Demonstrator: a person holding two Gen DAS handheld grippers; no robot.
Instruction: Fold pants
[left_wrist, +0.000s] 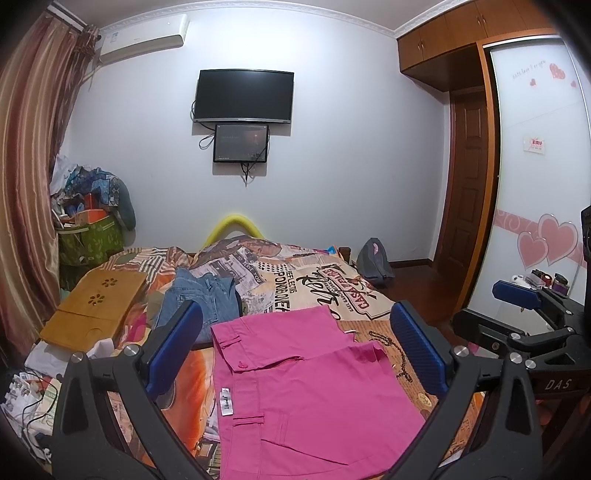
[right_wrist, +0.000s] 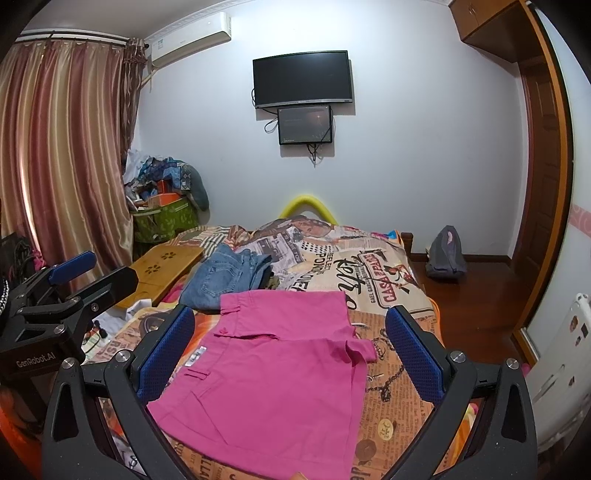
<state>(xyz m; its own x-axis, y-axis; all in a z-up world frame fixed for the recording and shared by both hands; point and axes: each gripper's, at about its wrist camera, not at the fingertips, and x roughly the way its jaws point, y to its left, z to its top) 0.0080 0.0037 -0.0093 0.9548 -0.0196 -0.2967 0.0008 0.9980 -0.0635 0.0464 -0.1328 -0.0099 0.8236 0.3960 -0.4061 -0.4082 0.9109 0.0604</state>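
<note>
Pink pants lie folded in a flat rectangle on the bed, waistband to the left; they also show in the right wrist view. My left gripper is open and empty, held above the pants with its blue pads either side. My right gripper is open and empty, also above the pants. The right gripper shows at the right of the left wrist view. The left gripper shows at the left of the right wrist view.
A pile of blue jeans lies behind the pink pants on the printed bedspread. A wooden lap tray rests at the bed's left. Cables and clutter lie at left. A grey backpack sits on the floor.
</note>
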